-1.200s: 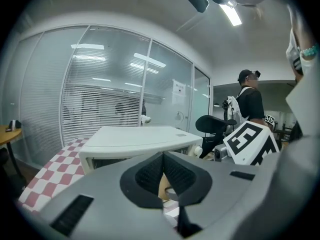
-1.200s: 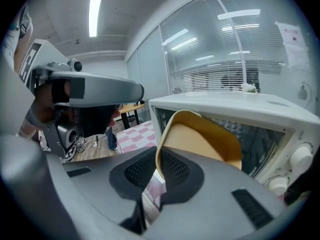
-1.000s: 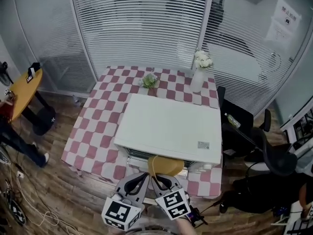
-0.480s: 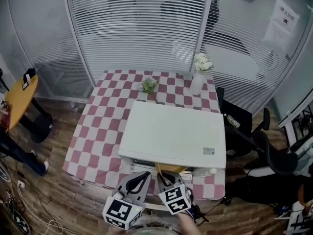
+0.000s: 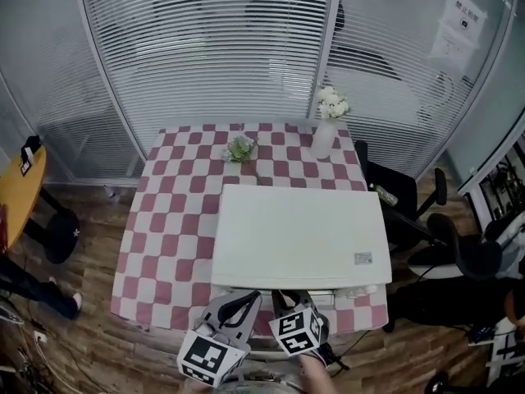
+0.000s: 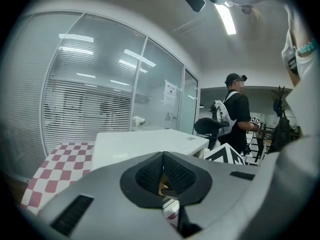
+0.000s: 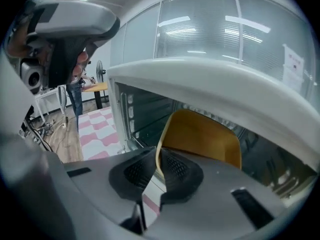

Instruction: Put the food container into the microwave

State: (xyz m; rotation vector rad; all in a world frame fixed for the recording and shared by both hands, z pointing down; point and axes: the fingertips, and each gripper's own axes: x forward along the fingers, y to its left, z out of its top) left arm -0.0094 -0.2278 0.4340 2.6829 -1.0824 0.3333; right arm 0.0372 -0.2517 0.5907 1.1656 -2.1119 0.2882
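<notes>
The yellow food container [image 7: 200,139] stands at the mouth of the microwave [image 7: 210,84], its far side already under the roof of the open cavity and its near rim towards us. From the head view it is hidden below the microwave's white top, so we read it from the right gripper view alone.

The step in hand, as we judge it, is carrying the container inside and setting it down. To do that well we would hold it level, pass it clear of the door frame at the left and the roof above, lower it until the base bears on the cavity floor, and only then let go. A grip on one edge of a thin rim lets the container tip easily, so a slow, straight push seems wise.

The right gripper [image 7: 157,171] has its fingers [image 7: 177,169] closed to a narrow slit on the near rim, one pad inside the wall and one outside. The left gripper [image 6: 162,176] points across the top of the microwave; its fingers [image 6: 147,176] meet pad to pad. A sliver of yellow shows in the gap just below them, and we cannot tell whether it is pinched or merely beyond.

The microwave sits on a tabletop [image 5: 172,212] under a red-and-white checked cloth, with a vase of white flowers [image 5: 326,134] at the far edge.
</notes>
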